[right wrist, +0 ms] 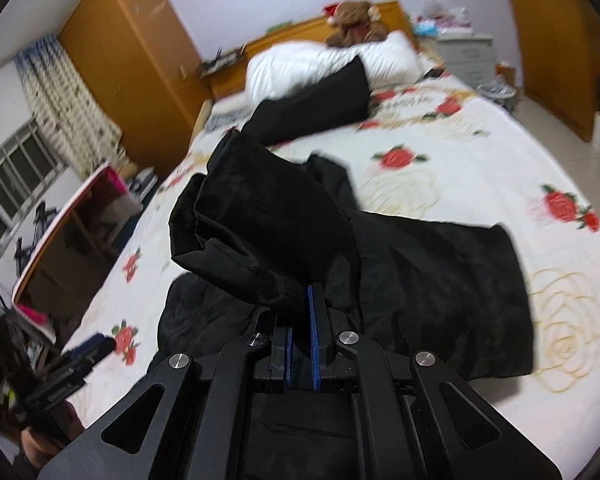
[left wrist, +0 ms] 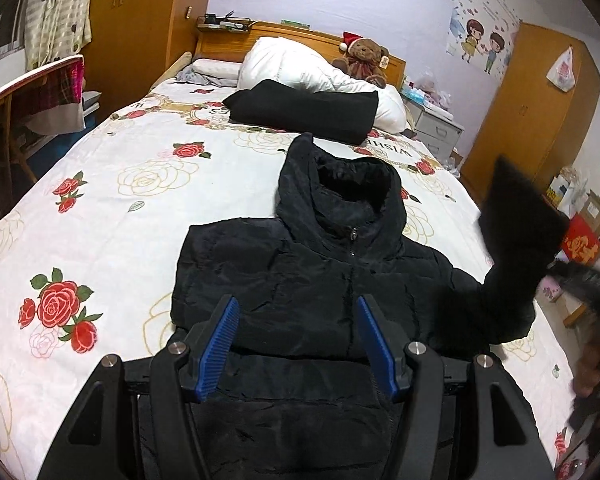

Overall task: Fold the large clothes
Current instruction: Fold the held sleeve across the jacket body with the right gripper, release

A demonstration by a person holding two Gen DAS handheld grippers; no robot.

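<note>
Your black hooded jacket (left wrist: 308, 264) lies front up and zipped on the rose-print bed (left wrist: 112, 208), hood flat above the collar. Your right tool (right wrist: 300, 312) is clamped on its sleeve (right wrist: 260, 224), lifted clear; your left tool (left wrist: 296, 344) hangs apart, empty.

jacket (left wrist: 300, 272) hem cut off; sleeve (left wrist: 512, 240) blurred

My right gripper (right wrist: 300, 312) is clamped on a sleeve (right wrist: 260, 224) of the black jacket (right wrist: 440, 280), and I have that sleeve lifted clear of the bed (right wrist: 500, 152). The jacket's body lies on the rose-print cover toward the bed's foot end; a folded black garment (right wrist: 320, 108) sits near the headboard end, against the white duvet (right wrist: 312, 60).
</note>
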